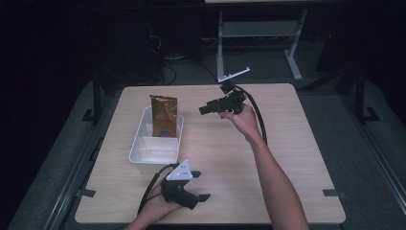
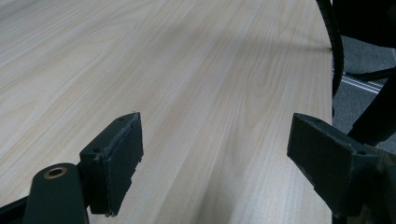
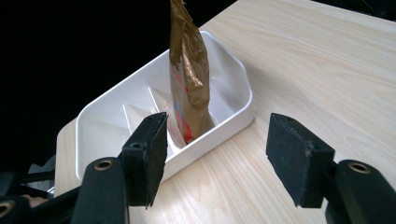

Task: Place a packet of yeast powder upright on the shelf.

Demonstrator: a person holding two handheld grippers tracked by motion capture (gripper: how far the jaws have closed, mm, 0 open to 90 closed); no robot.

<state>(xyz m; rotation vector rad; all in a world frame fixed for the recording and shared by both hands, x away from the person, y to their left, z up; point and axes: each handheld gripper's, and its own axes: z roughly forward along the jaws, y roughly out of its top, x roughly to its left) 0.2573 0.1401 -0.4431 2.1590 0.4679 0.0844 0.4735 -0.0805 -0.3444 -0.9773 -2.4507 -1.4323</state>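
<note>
You held the right gripper (image 3: 215, 158) released, empty, the gold bag (image 3: 188, 79) just beyond its jaws; approach squarely next.

The pouch (image 1: 164, 116) ahead of the right hand-held gripper (image 1: 205, 109) is metallic gold-brown with red and blue print low on its face. It stands in a plain white tray (image 1: 138, 142) with white dividers. Both hand-held grippers are matte black; the left hand-held gripper (image 1: 201, 186) carries a pale grey three-cornered plate with dark dots. The surface (image 1: 287, 143) beneath them is light wood with fine, pale streaked grain
</note>
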